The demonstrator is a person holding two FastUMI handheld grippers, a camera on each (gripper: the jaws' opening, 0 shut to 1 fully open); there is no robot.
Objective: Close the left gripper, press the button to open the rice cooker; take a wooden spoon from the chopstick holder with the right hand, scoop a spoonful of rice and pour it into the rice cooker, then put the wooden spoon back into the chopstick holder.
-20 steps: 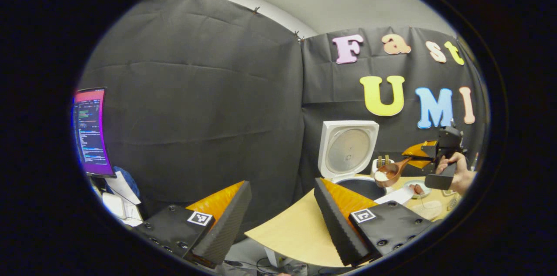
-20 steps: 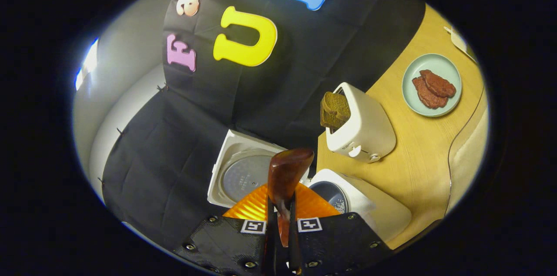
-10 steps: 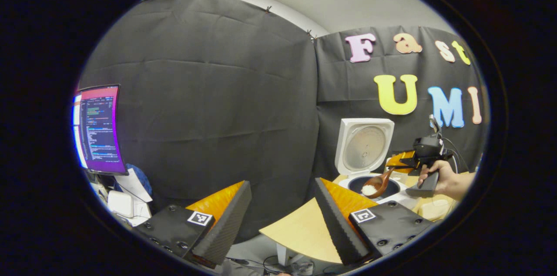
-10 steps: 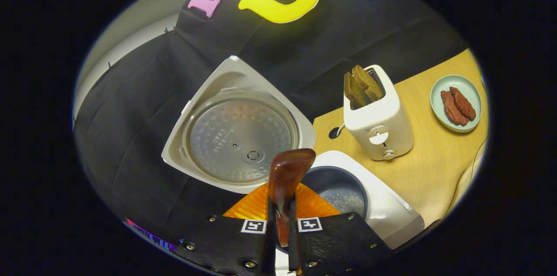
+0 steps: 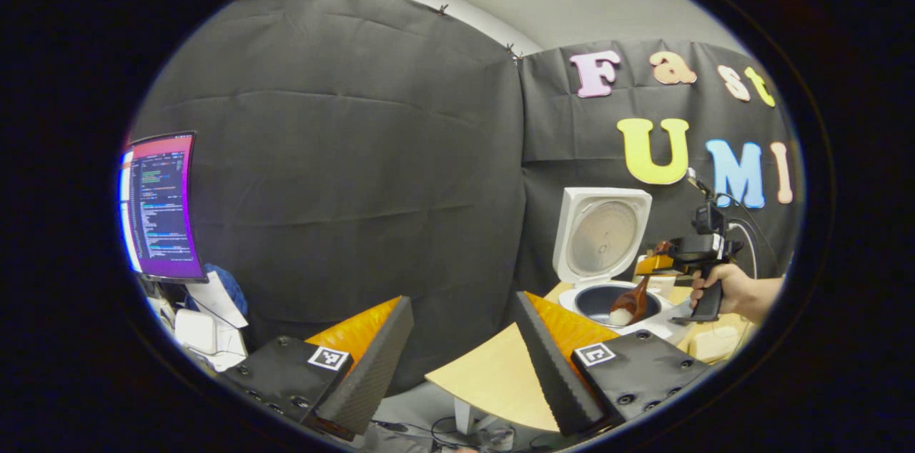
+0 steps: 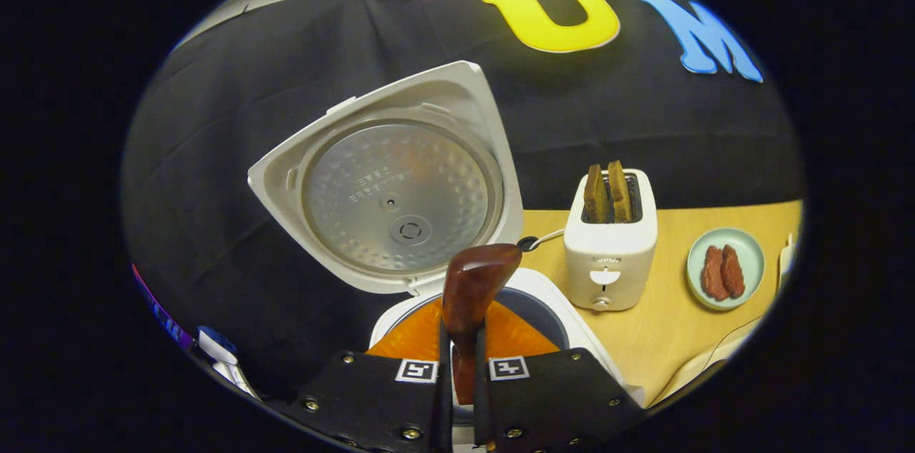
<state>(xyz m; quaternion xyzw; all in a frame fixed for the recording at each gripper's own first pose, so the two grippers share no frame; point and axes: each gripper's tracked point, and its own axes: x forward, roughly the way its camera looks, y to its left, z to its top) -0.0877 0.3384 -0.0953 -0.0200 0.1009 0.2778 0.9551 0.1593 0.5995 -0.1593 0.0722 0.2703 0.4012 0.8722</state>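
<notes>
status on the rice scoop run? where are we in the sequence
Done: the white rice cooker stands with its lid up, and the brown wooden spoon is out of the holder, clamped in the right gripper. In hand: the spoon bowl, tilted down over the dark inner pot, shows white rice at its lip. Left: finish pouring, then return the spoon to the chopstick holder. The left gripper is open, idle.
</notes>
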